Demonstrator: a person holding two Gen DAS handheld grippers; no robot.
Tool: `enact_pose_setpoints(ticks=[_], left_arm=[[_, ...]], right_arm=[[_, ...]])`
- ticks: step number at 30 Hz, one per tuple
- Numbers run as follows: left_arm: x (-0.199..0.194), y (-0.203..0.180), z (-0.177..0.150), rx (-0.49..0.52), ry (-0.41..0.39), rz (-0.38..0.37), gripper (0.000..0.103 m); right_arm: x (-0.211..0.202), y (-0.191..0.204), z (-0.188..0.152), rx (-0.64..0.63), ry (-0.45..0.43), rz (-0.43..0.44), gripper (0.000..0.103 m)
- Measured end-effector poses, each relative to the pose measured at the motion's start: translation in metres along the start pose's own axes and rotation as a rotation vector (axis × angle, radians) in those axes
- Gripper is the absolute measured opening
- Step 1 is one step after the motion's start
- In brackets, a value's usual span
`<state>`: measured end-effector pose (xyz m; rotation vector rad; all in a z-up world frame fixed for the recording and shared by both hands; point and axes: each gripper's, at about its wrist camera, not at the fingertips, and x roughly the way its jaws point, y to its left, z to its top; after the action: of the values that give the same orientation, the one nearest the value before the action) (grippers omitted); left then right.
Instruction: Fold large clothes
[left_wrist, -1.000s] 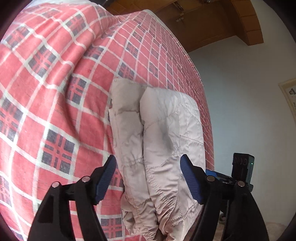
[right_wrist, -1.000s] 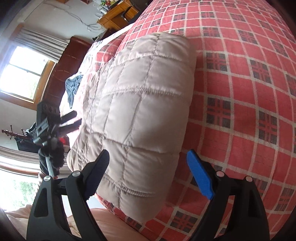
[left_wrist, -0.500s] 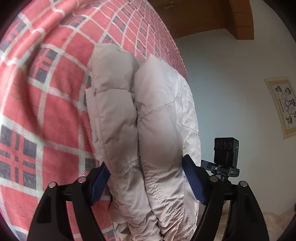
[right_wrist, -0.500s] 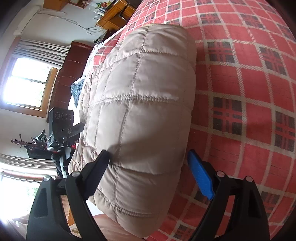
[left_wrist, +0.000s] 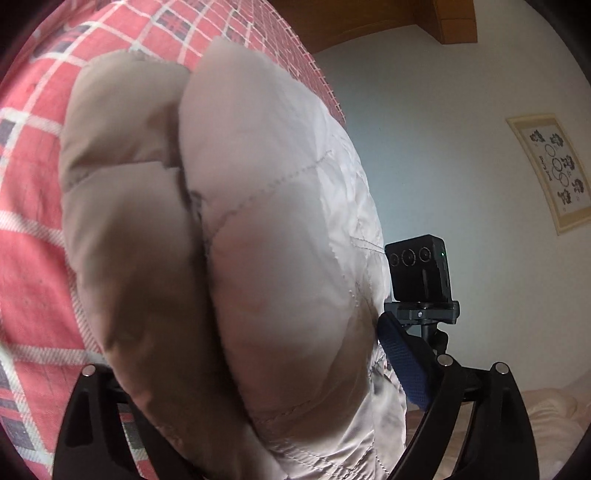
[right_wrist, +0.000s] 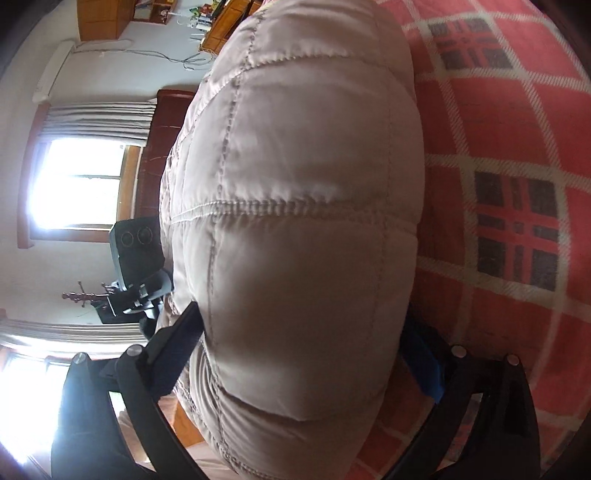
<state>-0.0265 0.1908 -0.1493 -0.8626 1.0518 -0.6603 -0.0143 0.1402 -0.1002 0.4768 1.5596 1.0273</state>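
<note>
Hiding both inner pads, the quilted jacket (left_wrist: 258, 240) bulges between each wide-spread claw (right_wrist: 299, 354), grip unclear.

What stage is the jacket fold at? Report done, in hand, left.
Done: the quilted jacket already lies doubled into a thick padded bundle on the plaid bedspread.
In hand: the left hand-held gripper and right hand-held gripper each straddle an end of the bundle, jaws open around it, not visibly clamped.
Left: closing on it, then probably a final fold or lifting it away.
</note>
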Motion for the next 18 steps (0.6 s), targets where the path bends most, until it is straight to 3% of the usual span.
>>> enact_pose_setpoints(ticks=[1,6,8,12,18], left_arm=[[0.001,-0.001,-0.001,0.003,-0.003,0.002,0.081],[0.002,-0.007,-0.008,0.006,-0.021,-0.022,0.058],[0.005,-0.014,-0.01,0.015,-0.027,-0.037,0.054],[0.018,-0.038,-0.005,0.038,-0.02,-0.079,0.051],[0.064,-0.097,0.022,0.118,0.001,-0.131,0.05]], right_arm=[[-0.001,0.001,-0.001,-0.007,-0.006,0.001,0.095],[-0.016,0.008,-0.009,-0.053,-0.026,0.002,0.066],[-0.025,0.014,-0.011,-0.075,-0.037,0.005,0.06],[-0.054,0.023,-0.017,-0.116,-0.078,-0.011,0.058],[-0.131,0.018,-0.026,-0.141,-0.137,-0.023,0.059]])
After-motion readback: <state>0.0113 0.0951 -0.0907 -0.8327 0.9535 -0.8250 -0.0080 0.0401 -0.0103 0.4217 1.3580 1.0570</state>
